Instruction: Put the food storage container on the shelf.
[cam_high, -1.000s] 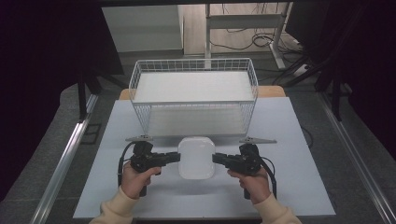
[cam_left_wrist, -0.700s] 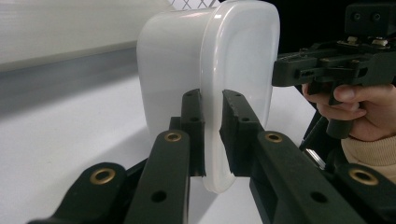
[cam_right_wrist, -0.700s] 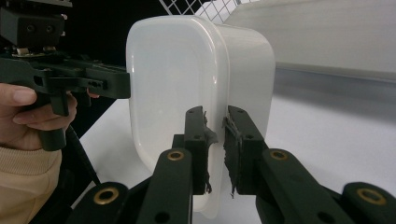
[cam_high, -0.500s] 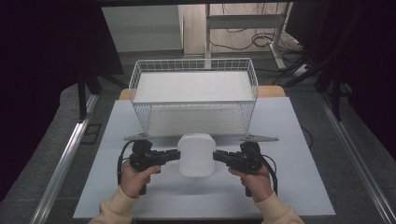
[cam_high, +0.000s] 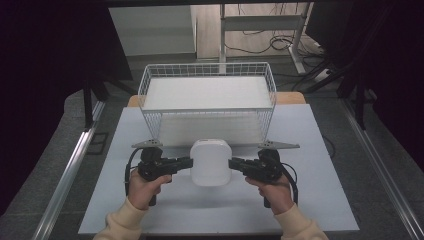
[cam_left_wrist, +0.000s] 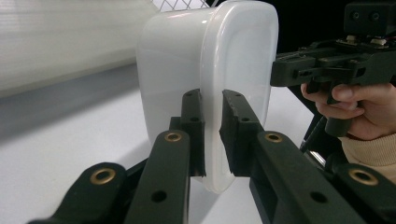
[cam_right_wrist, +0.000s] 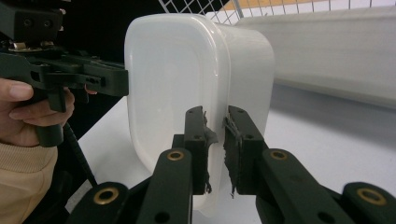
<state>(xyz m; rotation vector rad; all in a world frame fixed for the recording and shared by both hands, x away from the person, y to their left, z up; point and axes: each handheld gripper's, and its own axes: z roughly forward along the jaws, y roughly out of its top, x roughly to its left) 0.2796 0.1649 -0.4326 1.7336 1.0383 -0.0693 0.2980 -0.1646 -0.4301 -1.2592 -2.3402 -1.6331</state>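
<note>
Two black grippers work together at the table, one in each of the person's hands. From the high view the left gripper (cam_high: 189, 162) and the right gripper (cam_high: 233, 163) point inward at each other, and between them sits one white plastic container (cam_high: 210, 163), lid on, held off the white tabletop (cam_high: 310, 200) on its side. Each tool pinches the container's rim: in the left gripper view the jaws are closed on the lip where lid meets tub (cam_left_wrist: 210, 84), and in the right gripper view the right gripper (cam_right_wrist: 216, 140) bites the same rim on the opposite edge, its worn pads (cam_right_wrist: 231, 135) frayed against the plastic (cam_right_wrist: 173, 74). The left hand (cam_high: 145, 187) and right hand (cam_high: 275, 192), in cream sleeves, grip the handles near the table's front edge

Just beyond the container stands one white wire basket (cam_high: 207, 112), holding a white corrugated sheet; its front wall rises directly behind the container, close but seemingly not touching. Past the table, a desk frame and loose cables (cam_high: 260, 45) lie on the floor
</note>
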